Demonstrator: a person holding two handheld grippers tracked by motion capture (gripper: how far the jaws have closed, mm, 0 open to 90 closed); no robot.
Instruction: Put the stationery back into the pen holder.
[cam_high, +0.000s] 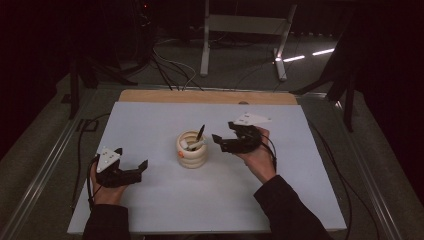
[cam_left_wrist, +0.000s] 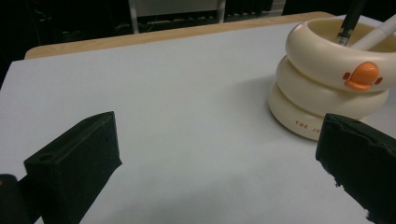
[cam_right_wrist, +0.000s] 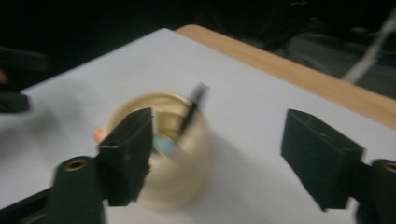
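A cream pen holder (cam_high: 192, 150) made of stacked rings, with an orange duck bill on its side, stands mid-table. A black pen (cam_high: 200, 134) and a white pen (cam_high: 194, 145) stick out of it. My right gripper (cam_high: 222, 136) hovers just right of the holder, pointing at it, jaws open and nothing between them. In the right gripper view the blurred holder (cam_right_wrist: 163, 158) and black pen (cam_right_wrist: 194, 109) sit ahead of the right gripper (cam_right_wrist: 219, 126). My left gripper (cam_high: 138, 169) rests open at the front left, apart from the holder (cam_left_wrist: 327, 88), which lies ahead of its right jaw.
A white sheet (cam_high: 150, 125) covers the table, with a wooden strip (cam_high: 207, 96) along its far edge. Behind the table stand a metal frame's legs (cam_high: 205, 45) and loose cables (cam_high: 170, 70). Metal rails run along both table sides.
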